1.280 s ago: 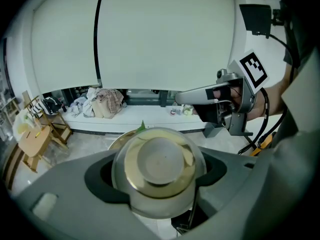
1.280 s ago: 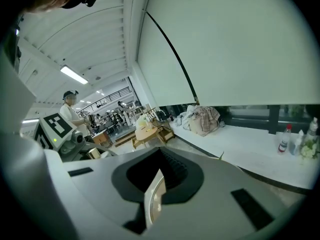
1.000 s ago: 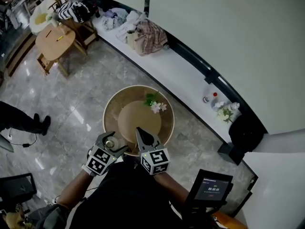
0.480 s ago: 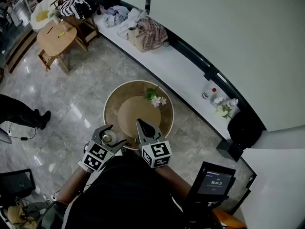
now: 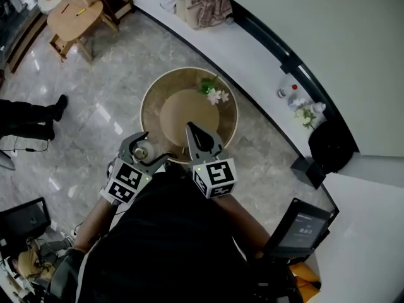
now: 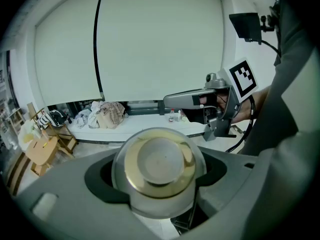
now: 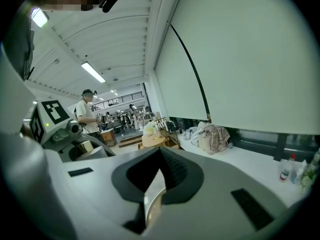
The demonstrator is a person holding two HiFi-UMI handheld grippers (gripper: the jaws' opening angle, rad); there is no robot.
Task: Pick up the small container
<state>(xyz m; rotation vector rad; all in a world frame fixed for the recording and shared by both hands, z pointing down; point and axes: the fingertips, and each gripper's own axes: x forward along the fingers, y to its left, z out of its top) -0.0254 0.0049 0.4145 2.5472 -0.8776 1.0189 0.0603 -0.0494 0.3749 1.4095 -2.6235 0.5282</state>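
While the small container [image 6: 159,159] sits clamped between the jaws of the left gripper [image 5: 145,148], treat it as a rigid, light, smooth-walled item. Its body looks like polished metal, with a round brass-coloured top turned toward the gripper's camera. Such a surface is judged slippery, so firm side pressure matters. One jaw closes on each flank, and the dark curved recesses cup the round wall. This mid-body hold is judged the correct one, since a hold on the top alone could pull it loose. Whether the top is fastened cannot be told. The container, inside the jaws, appears to hang just off the near-left edge of the round table [image 5: 151,100], clear of it. To the right of the left gripper, the right gripper [image 5: 193,130] holds nothing. Its jaws are drawn together to a point over the table.
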